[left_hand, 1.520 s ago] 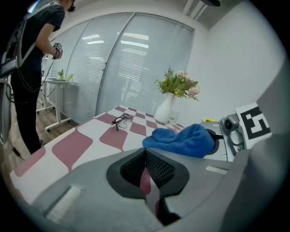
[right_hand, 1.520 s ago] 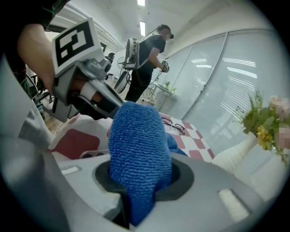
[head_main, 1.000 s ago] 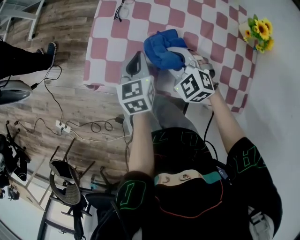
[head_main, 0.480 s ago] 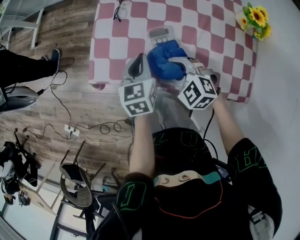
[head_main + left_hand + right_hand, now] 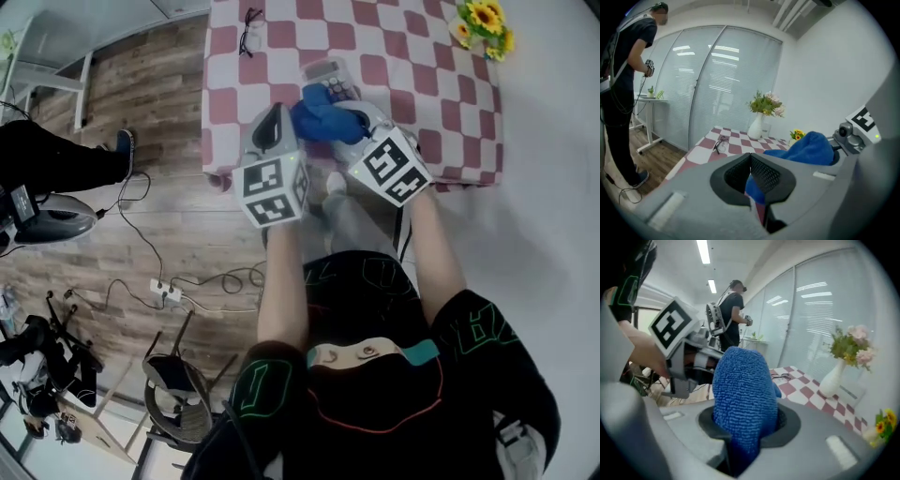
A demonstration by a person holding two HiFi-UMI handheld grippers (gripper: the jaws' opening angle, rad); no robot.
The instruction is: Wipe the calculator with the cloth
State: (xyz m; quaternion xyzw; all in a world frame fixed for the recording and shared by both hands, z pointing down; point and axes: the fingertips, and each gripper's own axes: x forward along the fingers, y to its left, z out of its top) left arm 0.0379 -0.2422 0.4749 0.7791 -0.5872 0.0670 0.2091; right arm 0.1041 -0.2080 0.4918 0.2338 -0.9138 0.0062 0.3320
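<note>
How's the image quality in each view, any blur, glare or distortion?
Head view: evenly lit, sharp, no glare on the tablecloth. Left gripper view: fisheye, dark corners, bright light streaks on the glass wall. Right gripper view: cloth weave crisp, dark corners too.

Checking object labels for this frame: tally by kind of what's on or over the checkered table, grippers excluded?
cloth: 1
calculator: 1
glasses: 1
flower bunches: 2 (one in the white vase, plus the sunflowers)
Total: 5
</note>
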